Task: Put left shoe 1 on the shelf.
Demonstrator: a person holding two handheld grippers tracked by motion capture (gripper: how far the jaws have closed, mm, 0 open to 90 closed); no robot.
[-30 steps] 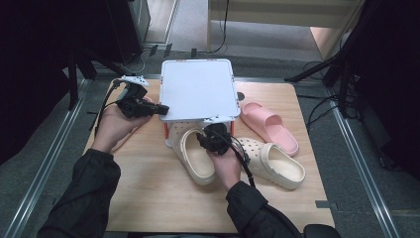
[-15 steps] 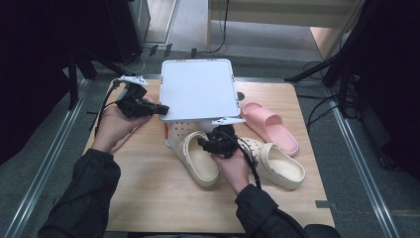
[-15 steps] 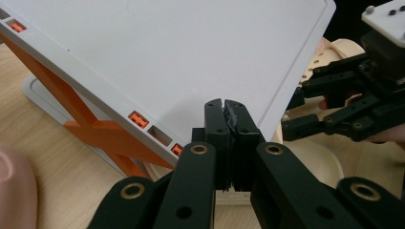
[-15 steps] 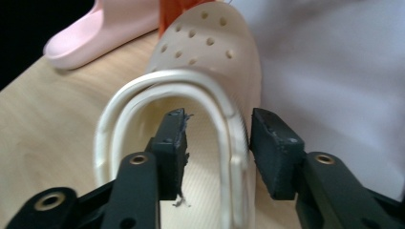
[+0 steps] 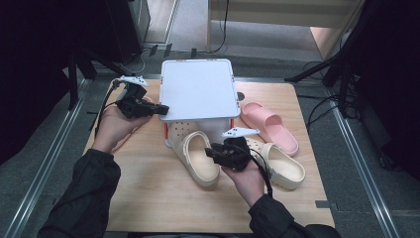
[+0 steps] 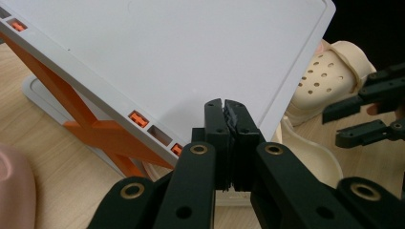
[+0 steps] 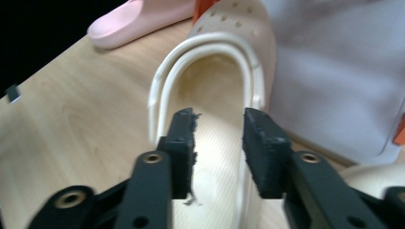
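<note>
A white rack (image 5: 198,88) on orange legs stands at the back middle of the wooden table (image 5: 148,198). In front of it lie two cream clogs, the left clog (image 5: 200,158) with its toe under the rack and the right clog (image 5: 282,166). My left gripper (image 5: 162,108) is shut with nothing in it, its tips at the rack's left edge (image 6: 143,71). My right gripper (image 5: 210,151) hovers over the left clog's heel end (image 7: 215,81). Its jaws stand apart and have just been closing; nothing is between them.
A pink slide (image 5: 270,126) lies right of the rack. Another pink shape (image 6: 14,186) lies on the table near my left hand. Metal rails run along both sides of the table, and dark stands and cables lie beyond them.
My right gripper has pulled back from the left clog, moving right and towards the person. The left hand has stayed at the rack's edge.
</note>
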